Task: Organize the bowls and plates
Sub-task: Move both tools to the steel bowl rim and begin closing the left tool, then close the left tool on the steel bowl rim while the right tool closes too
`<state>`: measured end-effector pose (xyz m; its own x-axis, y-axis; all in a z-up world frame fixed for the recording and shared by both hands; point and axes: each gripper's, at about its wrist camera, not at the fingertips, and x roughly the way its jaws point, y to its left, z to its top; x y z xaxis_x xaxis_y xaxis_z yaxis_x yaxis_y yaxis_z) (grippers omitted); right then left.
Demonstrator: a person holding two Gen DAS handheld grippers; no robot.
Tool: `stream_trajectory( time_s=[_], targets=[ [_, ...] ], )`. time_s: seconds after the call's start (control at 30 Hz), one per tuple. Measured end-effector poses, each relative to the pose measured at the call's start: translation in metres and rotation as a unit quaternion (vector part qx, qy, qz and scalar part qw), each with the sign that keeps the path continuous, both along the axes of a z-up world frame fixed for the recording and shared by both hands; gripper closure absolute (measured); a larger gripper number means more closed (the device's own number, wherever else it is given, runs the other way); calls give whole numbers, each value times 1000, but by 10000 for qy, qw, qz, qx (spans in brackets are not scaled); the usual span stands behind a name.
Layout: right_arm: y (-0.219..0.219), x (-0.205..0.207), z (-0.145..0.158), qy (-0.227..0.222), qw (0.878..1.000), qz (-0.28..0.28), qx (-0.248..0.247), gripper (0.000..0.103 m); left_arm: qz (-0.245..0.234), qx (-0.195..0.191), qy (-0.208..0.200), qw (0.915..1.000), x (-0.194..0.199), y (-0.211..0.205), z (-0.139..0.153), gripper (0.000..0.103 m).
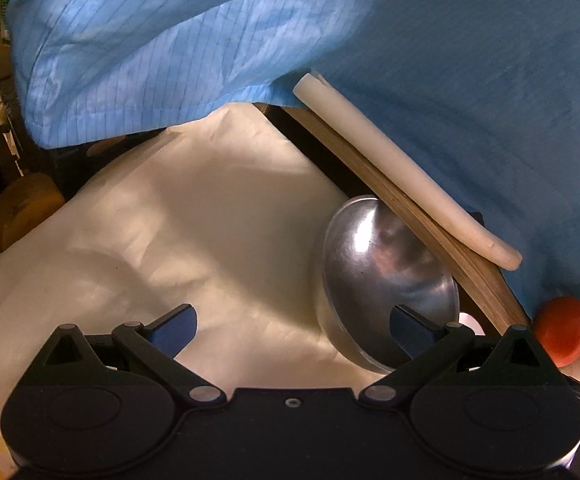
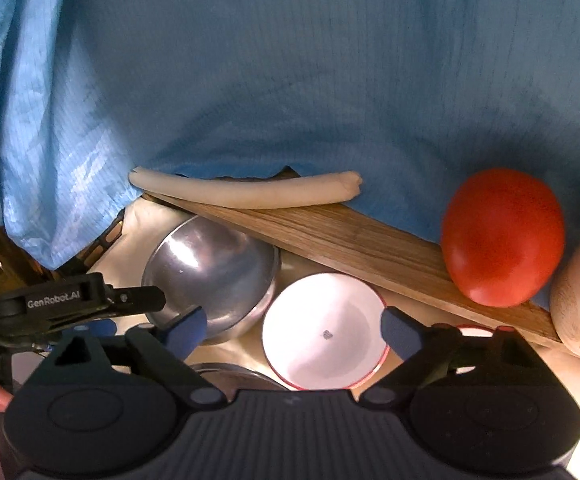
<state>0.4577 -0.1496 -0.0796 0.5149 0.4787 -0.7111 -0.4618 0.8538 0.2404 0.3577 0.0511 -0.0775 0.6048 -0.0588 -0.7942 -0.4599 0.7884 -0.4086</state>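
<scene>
The right gripper (image 2: 294,330) stands wide open around a white, red-rimmed enamel bowl (image 2: 324,330) without gripping it. The left gripper (image 1: 292,324), equally spread and empty, hovers over cream cloth (image 1: 193,216) beside a round steel bowl (image 1: 386,280).

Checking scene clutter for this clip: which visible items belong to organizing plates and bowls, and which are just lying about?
Part of the job:
metal bowl
white bowl with red rim
left gripper, open
right gripper, open

Lying about:
tomato
wooden board
pale strip on the board
blue garment
cream cloth
</scene>
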Motion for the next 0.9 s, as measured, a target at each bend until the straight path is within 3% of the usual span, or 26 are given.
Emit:
stream_trajectory(
  time_s=[0.2, 0.27, 0.53, 0.63, 0.67, 0.73, 0.8, 0.9],
  targets=[
    [16, 5, -1, 6, 9995, 311, 47, 25, 30, 50, 8, 10000, 0, 2, -1, 1],
    [23, 8, -3, -26, 9991, 410, 39, 34, 43, 53, -3, 10000, 0, 3, 0, 2],
    [46, 26, -12, -101, 9983, 548, -154, 48, 14, 49, -159, 9999, 2, 0, 2, 9],
    [51, 32, -16, -85, 9983, 518, -252, 56, -71, 41, -224, 9997, 5, -3, 2, 21],
    [53, 33, -17, -74, 9982, 514, -287, 62, -121, 32, -246, 9996, 7, -4, 2, 28],
    [56, 35, -20, -67, 9980, 498, -373, 67, -198, 18, -314, 9993, 8, -5, 2, 39],
    [58, 36, -21, -61, 9979, 481, -422, 71, -257, -25, -299, 9992, 11, -6, 1, 58],
    [59, 37, -20, 7, 9983, 437, -383, 80, -302, -108, -239, 9992, 11, -6, -2, 75]
  ],
)
